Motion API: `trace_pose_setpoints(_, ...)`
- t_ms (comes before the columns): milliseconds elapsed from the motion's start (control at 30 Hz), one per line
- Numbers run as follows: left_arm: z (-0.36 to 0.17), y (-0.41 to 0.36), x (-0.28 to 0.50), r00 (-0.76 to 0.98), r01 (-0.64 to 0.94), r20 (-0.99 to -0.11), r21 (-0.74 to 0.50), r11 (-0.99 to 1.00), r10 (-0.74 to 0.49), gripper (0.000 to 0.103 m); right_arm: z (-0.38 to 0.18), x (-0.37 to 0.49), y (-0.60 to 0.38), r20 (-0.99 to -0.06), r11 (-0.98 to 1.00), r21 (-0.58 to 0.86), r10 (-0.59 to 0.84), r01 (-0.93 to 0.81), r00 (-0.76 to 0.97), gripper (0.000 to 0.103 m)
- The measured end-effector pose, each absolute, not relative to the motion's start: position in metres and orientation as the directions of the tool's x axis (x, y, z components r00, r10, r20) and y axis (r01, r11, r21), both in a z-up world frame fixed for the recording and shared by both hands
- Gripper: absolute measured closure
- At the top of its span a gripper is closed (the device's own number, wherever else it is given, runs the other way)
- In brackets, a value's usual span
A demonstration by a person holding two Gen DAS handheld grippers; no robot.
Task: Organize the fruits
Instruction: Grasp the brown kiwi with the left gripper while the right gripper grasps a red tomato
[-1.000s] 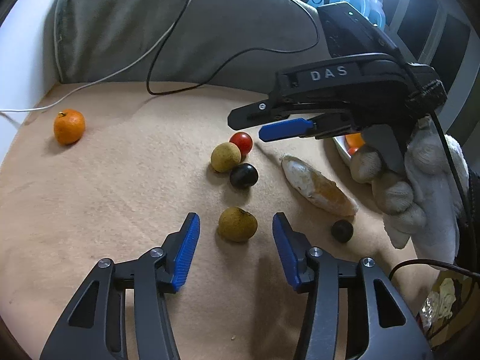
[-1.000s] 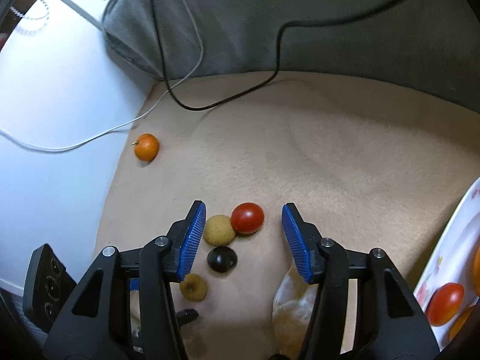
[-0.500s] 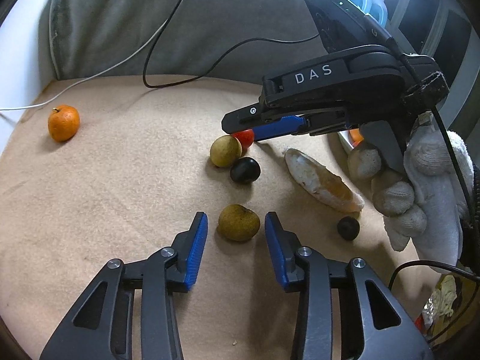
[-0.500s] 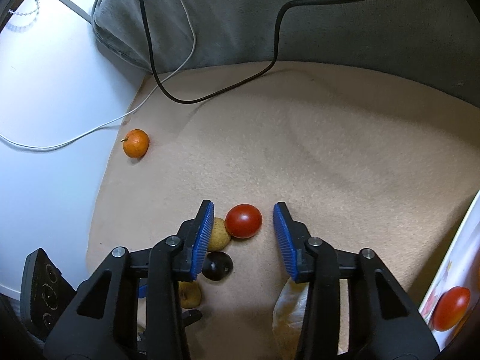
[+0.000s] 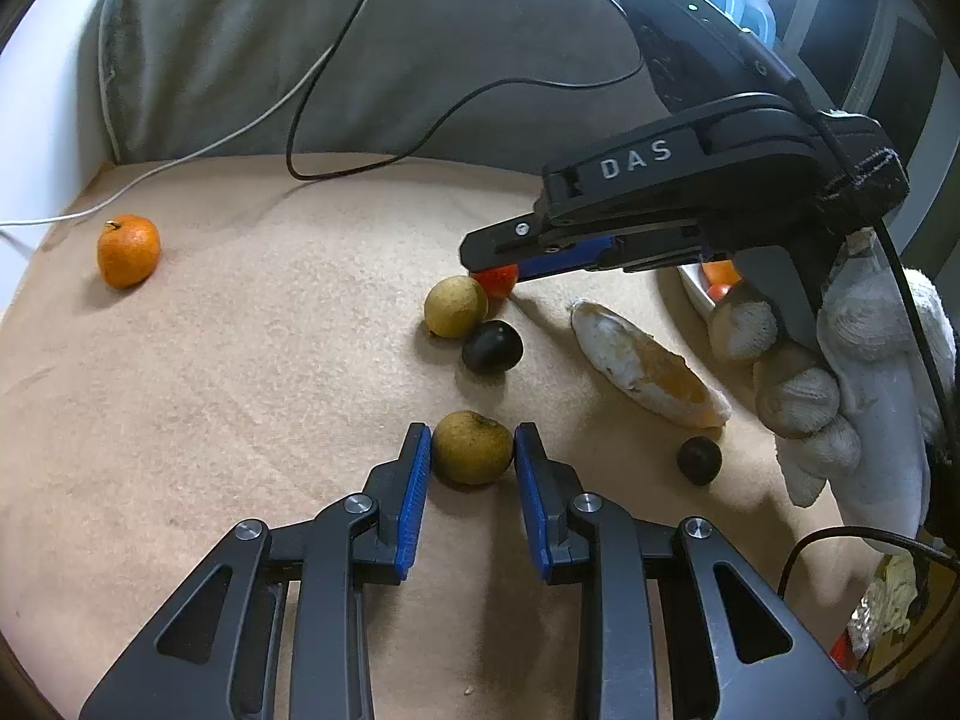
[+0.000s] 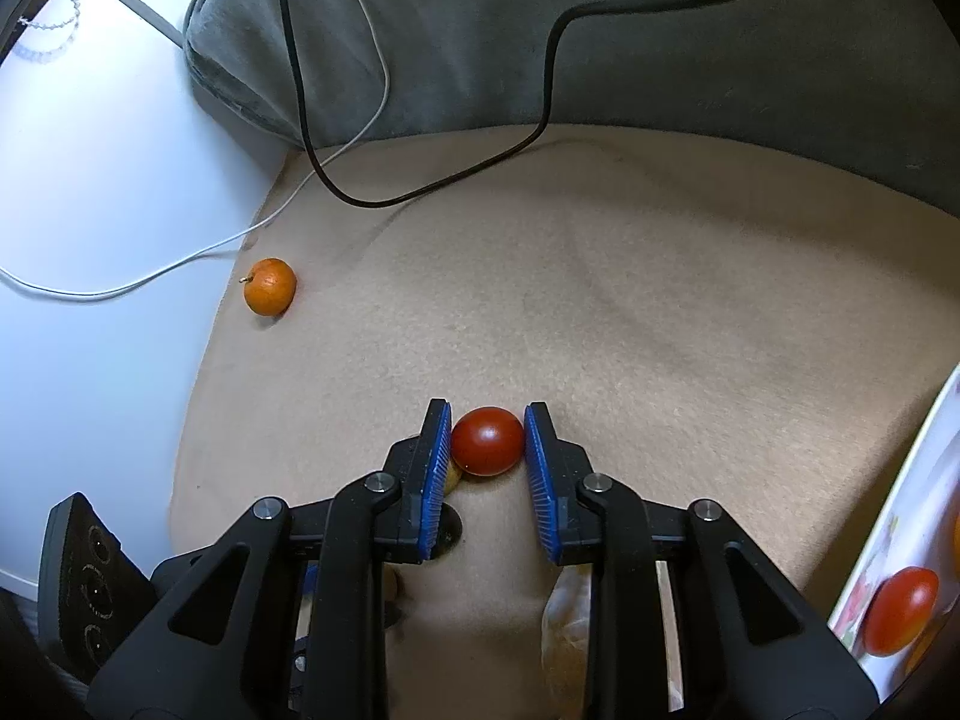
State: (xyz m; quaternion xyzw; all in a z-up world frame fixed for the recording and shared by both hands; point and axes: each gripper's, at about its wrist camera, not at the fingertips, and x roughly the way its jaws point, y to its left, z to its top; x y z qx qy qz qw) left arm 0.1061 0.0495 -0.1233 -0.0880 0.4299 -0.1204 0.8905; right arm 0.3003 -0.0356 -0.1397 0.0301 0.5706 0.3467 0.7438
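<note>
In the left wrist view, the left gripper (image 5: 473, 456) has its blue fingers (image 5: 414, 504) pressed against both sides of a brown-yellow fruit (image 5: 473, 447) that rests on the tan cushion (image 5: 252, 360), near the camera. Farther off lie a second yellowish fruit (image 5: 455, 306) and a dark round fruit (image 5: 492, 346), touching each other. A peel-like scrap (image 5: 645, 369) lies to the right, with a small dark fruit (image 5: 699, 459) just beside its near end. An orange (image 5: 128, 250) sits well apart at the far left. The right gripper (image 5: 498, 273), held by a gloved hand (image 5: 840, 372), reaches in from the right and closes over a red tomato (image 5: 495, 281) just behind the yellowish fruit.

In the right wrist view, the right gripper (image 6: 487, 441) fingers (image 6: 435, 468) touch the red tomato (image 6: 487, 441) on both sides, gripping it on the cushion (image 6: 600, 330). The orange (image 6: 270, 287) lies far left near a white cable (image 6: 180, 264). A white plate (image 6: 894, 534) at the right edge holds another red tomato (image 6: 902, 610).
</note>
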Motion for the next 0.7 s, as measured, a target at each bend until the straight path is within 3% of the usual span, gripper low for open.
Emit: trace_pose_setpoints(700, -0.087, 0.022, 0.084, 0.654, 0.184, -0.688, -0.257, 0.949, -0.314, 0.076, -0.080, 0.267, -0.093, -0.782, 0.751, 0.430, 0.588, -0.501, 0.209, 0.077)
